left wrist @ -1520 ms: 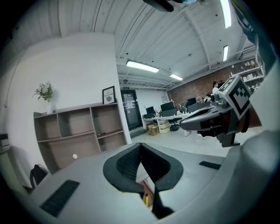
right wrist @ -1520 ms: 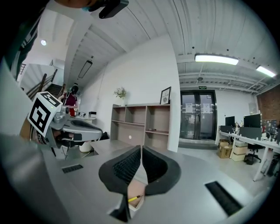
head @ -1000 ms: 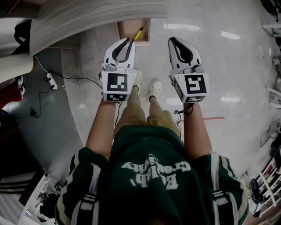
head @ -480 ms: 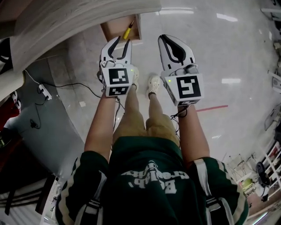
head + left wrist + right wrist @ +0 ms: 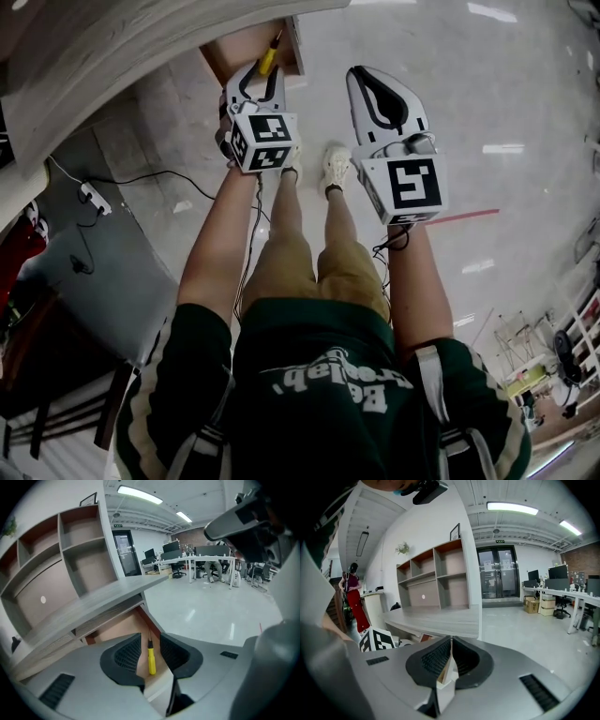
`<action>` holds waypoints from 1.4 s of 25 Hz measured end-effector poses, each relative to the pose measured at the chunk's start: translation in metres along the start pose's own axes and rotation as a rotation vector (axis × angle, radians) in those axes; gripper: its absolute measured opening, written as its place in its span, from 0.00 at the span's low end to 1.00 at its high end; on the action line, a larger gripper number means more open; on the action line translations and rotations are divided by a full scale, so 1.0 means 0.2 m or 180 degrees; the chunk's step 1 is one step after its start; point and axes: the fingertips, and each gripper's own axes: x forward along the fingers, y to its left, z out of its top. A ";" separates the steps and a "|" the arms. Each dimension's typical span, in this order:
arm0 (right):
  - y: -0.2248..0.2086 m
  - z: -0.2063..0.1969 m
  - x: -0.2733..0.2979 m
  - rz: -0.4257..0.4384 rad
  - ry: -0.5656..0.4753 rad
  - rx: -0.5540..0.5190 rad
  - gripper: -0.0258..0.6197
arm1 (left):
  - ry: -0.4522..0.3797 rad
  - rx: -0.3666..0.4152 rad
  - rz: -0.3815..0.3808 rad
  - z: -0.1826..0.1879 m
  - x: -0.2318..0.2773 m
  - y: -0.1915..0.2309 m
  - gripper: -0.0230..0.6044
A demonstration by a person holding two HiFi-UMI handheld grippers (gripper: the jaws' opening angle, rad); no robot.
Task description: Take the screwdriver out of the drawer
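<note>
Lower now, I'm opening my left gripper's empty jaws above the drawer's screwdriver, descending next to clamp it, right gripper pressed together.

The screwdriver lies in the open drawer near its right wall. The drawer sticks out from under the counter, at 12 o'clock from the person's 2 shoes in the head view. A shelf unit stands behind the counter, and a power strip lies on the floor at 9 o'clock from the shoes.
</note>
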 end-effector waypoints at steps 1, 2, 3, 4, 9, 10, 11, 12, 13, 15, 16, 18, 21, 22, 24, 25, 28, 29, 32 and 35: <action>-0.01 -0.02 0.02 -0.0006 0.0009 0.0004 0.10 | 0.0019 0.0008 0.0004 -0.02 0.04 0.00 0.25; -0.01 -0.03 0.04 -0.0011 0.0015 0.0012 0.10 | 0.0044 0.0005 0.0001 -0.04 0.07 0.00 0.26; -0.01 -0.05 0.07 -0.0014 0.0022 0.0023 0.10 | 0.0074 -0.0002 -0.0005 -0.06 0.11 0.01 0.26; -0.01 -0.07 0.10 -0.0013 0.0028 0.0034 0.10 | 0.0103 -0.0010 -0.0009 -0.08 0.15 0.02 0.26; -0.01 -0.11 0.21 0.0002 0.0046 0.0068 0.10 | 0.0229 -0.0021 -0.0012 -0.17 0.29 0.04 0.26; -0.02 -0.13 0.22 -0.0001 0.0054 0.0080 0.10 | 0.0265 -0.0030 -0.0022 -0.19 0.31 0.04 0.26; -0.02 -0.14 0.24 -0.0003 0.0067 0.0092 0.10 | 0.0300 -0.0036 -0.0033 -0.21 0.34 0.04 0.26; -0.02 -0.16 0.25 -0.0004 0.0081 0.0103 0.10 | 0.0330 -0.0036 -0.0042 -0.24 0.37 0.05 0.26; -0.03 -0.18 0.27 -0.0004 0.0094 0.0111 0.10 | 0.0354 -0.0029 -0.0047 -0.25 0.40 0.05 0.26; -0.04 -0.20 0.30 0.0000 0.0115 0.0122 0.10 | 0.0395 -0.0012 -0.0044 -0.29 0.46 0.07 0.26; -0.04 -0.21 0.31 0.0003 0.0125 0.0128 0.10 | 0.0418 -0.0013 -0.0043 -0.30 0.48 0.07 0.26; -0.03 -0.22 0.32 0.0005 0.0150 0.0133 0.10 | 0.0466 -0.0015 -0.0067 -0.32 0.50 0.08 0.26; -0.05 -0.25 0.32 -0.0026 0.0191 0.0135 0.10 | 0.0498 0.0035 -0.0113 -0.34 0.53 0.06 0.26; -0.05 -0.26 0.32 -0.0037 0.0206 0.0142 0.10 | 0.0511 0.0040 -0.0116 -0.35 0.54 0.06 0.26; -0.06 -0.30 0.34 -0.0035 0.0233 0.0150 0.10 | 0.0553 0.0014 -0.0107 -0.39 0.57 0.06 0.26; -0.06 -0.31 0.34 -0.0026 0.0247 0.0150 0.10 | 0.0571 0.0001 -0.0104 -0.40 0.58 0.06 0.26; -0.07 -0.36 0.34 -0.0031 0.0287 0.0155 0.10 | 0.0593 0.0017 -0.0116 -0.40 0.62 0.04 0.26; -0.07 -0.37 0.33 -0.0045 0.0299 0.0166 0.10 | 0.0601 0.0018 -0.0121 -0.40 0.62 0.03 0.26; -0.08 -0.41 0.30 -0.0077 0.0320 0.0208 0.10 | 0.0662 -0.0028 -0.0083 -0.42 0.64 0.03 0.26; -0.11 -0.43 0.30 -0.0083 0.0333 0.0220 0.10 | 0.0765 -0.0137 -0.0009 -0.44 0.67 0.03 0.20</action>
